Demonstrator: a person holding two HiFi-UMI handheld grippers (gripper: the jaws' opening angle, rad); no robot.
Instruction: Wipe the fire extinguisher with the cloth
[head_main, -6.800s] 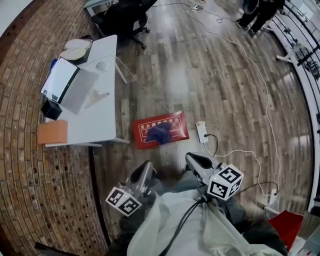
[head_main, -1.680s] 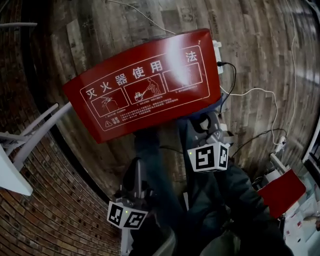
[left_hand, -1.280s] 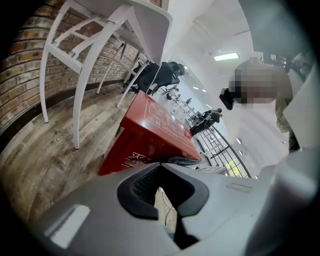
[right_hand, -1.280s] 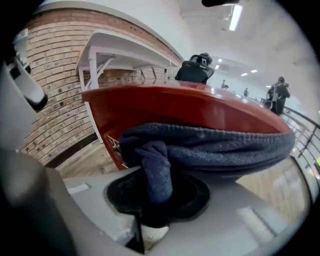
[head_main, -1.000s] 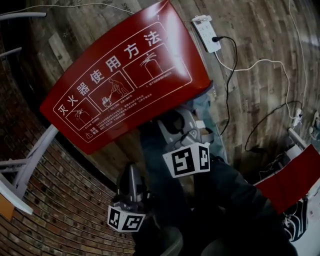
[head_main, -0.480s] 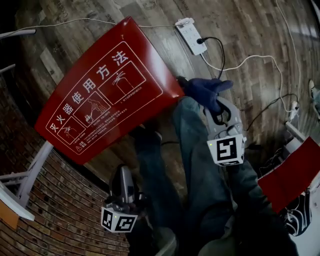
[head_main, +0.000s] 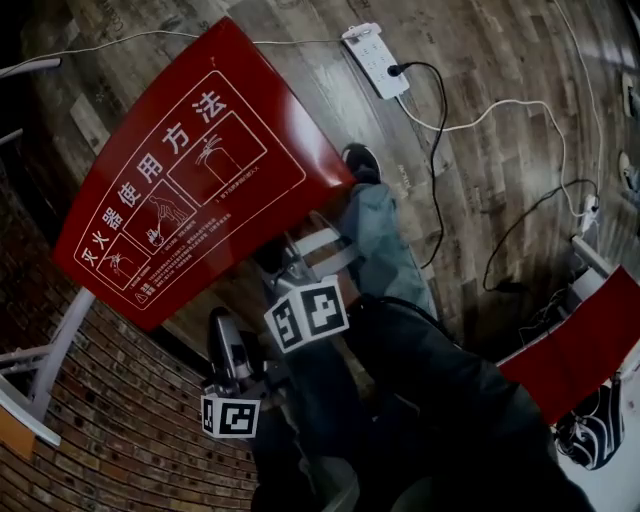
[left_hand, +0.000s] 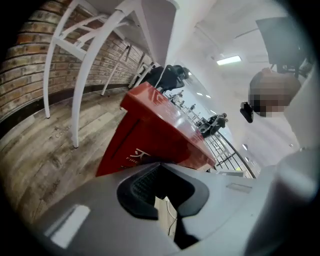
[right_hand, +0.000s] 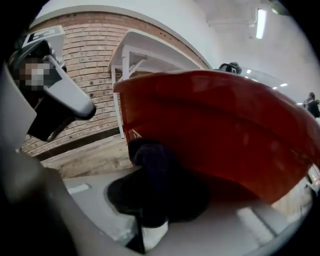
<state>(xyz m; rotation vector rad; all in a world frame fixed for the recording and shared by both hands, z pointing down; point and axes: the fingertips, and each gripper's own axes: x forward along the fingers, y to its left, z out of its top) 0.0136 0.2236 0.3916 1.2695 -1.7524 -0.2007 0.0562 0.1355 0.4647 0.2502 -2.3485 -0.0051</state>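
Left gripper (head_main: 221, 325): nearest the body, low and just above the brick wall (head_main: 120, 440) in the head view. Its fingers (left_hand: 142, 186) are drawn together with nothing between them. It points toward the box and stands apart from it.

Right gripper (head_main: 292, 262): just beyond the left one, marker cube facing up, its tip at the near edge of the red box.

Right fingers: narrow, clamped on the cloth (right_hand: 156, 172).

Cloth: dark blue, bunched, bulging out of the grip. In the right gripper view its top lies right at the box's lower front edge; whether it presses on the box cannot be told.

Fire extinguisher box (head_main: 185, 165): red, standing on the wooden floor (head_main: 480, 130). Its lid carries white characters and three usage diagrams.

Legs (head_main: 385, 240): in jeans, beside the box's right edge, one shoe (head_main: 360, 160) at its corner.

Counter legs (head_main: 50, 355): white, left of the box, against the brick wall.

Power strip (head_main: 367, 46): white, on the floor beyond the box, with a black cable (head_main: 437, 150) plugged in.
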